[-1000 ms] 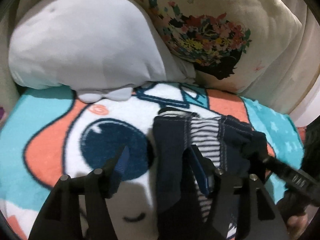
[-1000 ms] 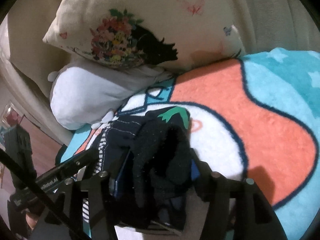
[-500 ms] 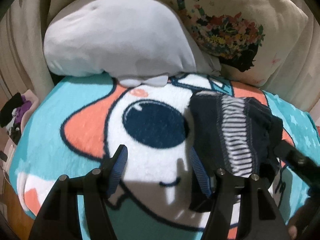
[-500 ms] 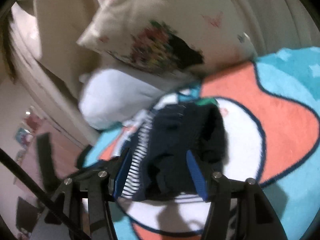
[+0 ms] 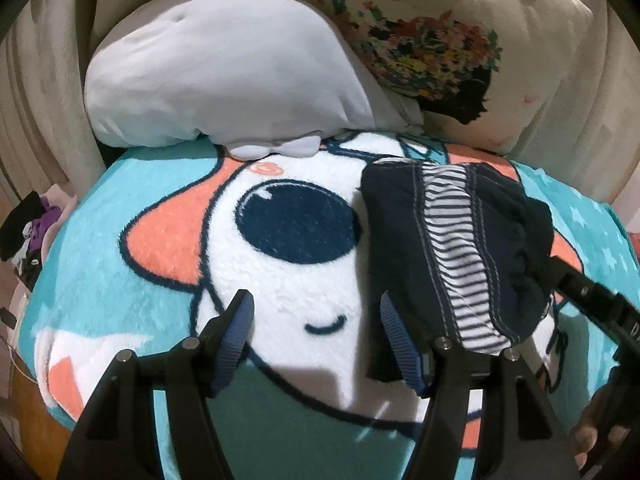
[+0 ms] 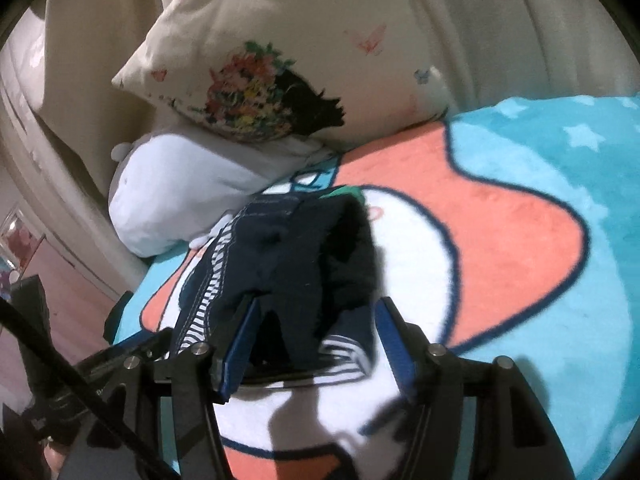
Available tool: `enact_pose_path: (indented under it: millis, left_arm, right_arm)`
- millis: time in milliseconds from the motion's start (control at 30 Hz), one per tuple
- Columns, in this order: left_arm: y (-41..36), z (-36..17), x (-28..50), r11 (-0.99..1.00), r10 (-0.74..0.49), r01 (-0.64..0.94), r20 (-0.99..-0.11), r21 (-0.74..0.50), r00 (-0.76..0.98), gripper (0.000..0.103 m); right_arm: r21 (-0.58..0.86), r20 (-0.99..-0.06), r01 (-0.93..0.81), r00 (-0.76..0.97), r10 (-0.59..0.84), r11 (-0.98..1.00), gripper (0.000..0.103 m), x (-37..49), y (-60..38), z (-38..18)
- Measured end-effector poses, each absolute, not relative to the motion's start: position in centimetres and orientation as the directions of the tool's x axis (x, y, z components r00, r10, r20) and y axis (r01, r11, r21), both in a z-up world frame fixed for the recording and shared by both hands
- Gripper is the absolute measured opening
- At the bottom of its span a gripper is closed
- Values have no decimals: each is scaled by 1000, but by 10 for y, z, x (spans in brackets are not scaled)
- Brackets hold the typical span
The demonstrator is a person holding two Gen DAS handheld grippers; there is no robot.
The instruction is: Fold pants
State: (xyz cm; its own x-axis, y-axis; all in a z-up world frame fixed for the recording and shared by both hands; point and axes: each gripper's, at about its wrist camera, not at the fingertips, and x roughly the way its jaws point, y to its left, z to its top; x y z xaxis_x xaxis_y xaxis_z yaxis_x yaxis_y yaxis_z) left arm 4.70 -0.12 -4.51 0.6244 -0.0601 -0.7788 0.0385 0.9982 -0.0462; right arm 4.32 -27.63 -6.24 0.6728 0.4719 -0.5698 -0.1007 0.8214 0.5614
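My left hand-held gripper [image 5: 316, 328] is spread wide, grasping nothing; my right hand-held gripper [image 6: 316, 328] is also released, straddling the folded navy pants [image 5: 452, 248] lying on the cartoon fleece blanket [image 5: 152, 280]. Beyond sits a grey plush pillow [image 5: 224, 76]. A finger could snag the bundle and unfold it.

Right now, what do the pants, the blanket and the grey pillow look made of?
Pants: dark navy woven cloth, matte, probably cotton; pale contrast stitching, a striped white-and-navy lining panel, gathered waist.
Blanket: plush fleece, likely synthetic; fuzzy raised pile, printed cartoon in teal, orange and white.
Grey pillow: smooth stretchy knit over soft filling, it seems; rounded bulge, few creases, faint sheen.
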Motion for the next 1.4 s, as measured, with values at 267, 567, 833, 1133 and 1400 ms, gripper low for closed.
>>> enact_pose_path:
  millis: [267, 567, 833, 1133, 1400]
  left_arm:
    - [-17, -38, 31, 996, -85, 81, -764, -43, 639, 70]
    - [-38, -34, 10, 991, -108, 134, -770, -29, 629, 70]
    - [-40, -28, -3, 989, -113, 145, -759, -24, 641, 70]
    - [-37, -26, -9, 989, -120, 148, -757, -31, 643, 71]
    - [-7, -20, 15, 995, -102, 75, -752, -70, 652, 71]
  right_arm:
    - [538, -582, -69, 690, 430, 840, 66, 29, -286, -58]
    - [531, -583, -53, 702, 410, 846, 69, 14, -294, -56]
    - [525, -580, -56, 707, 405, 849, 69, 1, -295, -53]
    - [515, -579, -67, 707, 405, 854, 71, -8, -291, -51]
    - [485, -574, -91, 717, 395, 870, 71, 5, -286, -39]
